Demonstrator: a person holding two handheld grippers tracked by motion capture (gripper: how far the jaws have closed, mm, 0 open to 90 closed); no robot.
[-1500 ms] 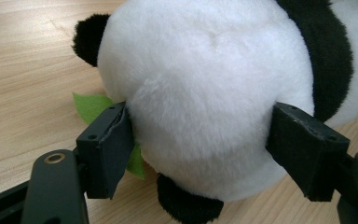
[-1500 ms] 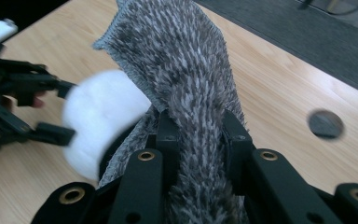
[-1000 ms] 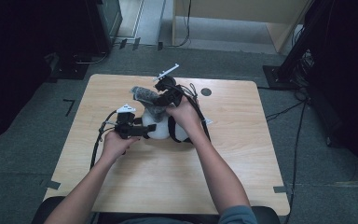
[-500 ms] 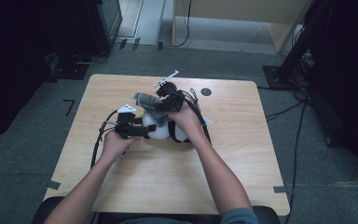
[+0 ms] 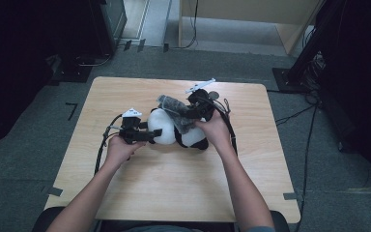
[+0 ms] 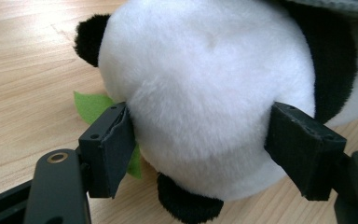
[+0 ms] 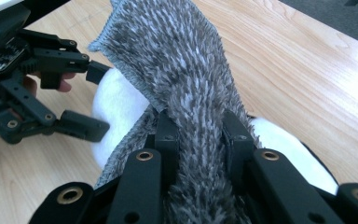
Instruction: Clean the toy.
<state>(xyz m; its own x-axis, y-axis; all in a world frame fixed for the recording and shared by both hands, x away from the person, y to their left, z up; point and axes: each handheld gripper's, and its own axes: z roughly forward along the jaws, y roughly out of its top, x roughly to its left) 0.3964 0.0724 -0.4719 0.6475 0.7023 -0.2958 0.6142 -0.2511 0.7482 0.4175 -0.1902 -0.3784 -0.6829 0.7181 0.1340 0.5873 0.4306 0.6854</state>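
A black and white plush panda (image 5: pixel 193 138) lies on the wooden table (image 5: pixel 125 193). My left gripper (image 5: pixel 155 133) is shut on its white head (image 6: pixel 205 93), one pad pressing each side; a green felt leaf (image 6: pixel 91 105) lies under the head. A fuzzy grey cloth (image 7: pixel 177 60) is draped over the panda's body, and my right gripper (image 7: pixel 200 140) is shut on a gathered fold of it. From above, the right gripper (image 5: pixel 189 113) sits just over the panda, with the cloth (image 5: pixel 173 107) standing up beside it. In the right gripper view the left gripper (image 7: pixel 95 100) shows holding the head (image 7: pixel 116 98).
Black cables (image 5: pixel 101 150) trail from both grippers across the table. A small dark round mark (image 5: pixel 214 95) sits near the far edge. Bare tabletop stretches in front of the hands. Dark floor, stands and a wooden cabinet (image 5: pixel 241 14) surround the table.
My right gripper has carried the grey cloth to the right and a little lower, over the panda's body. The left gripper has stayed on the head.
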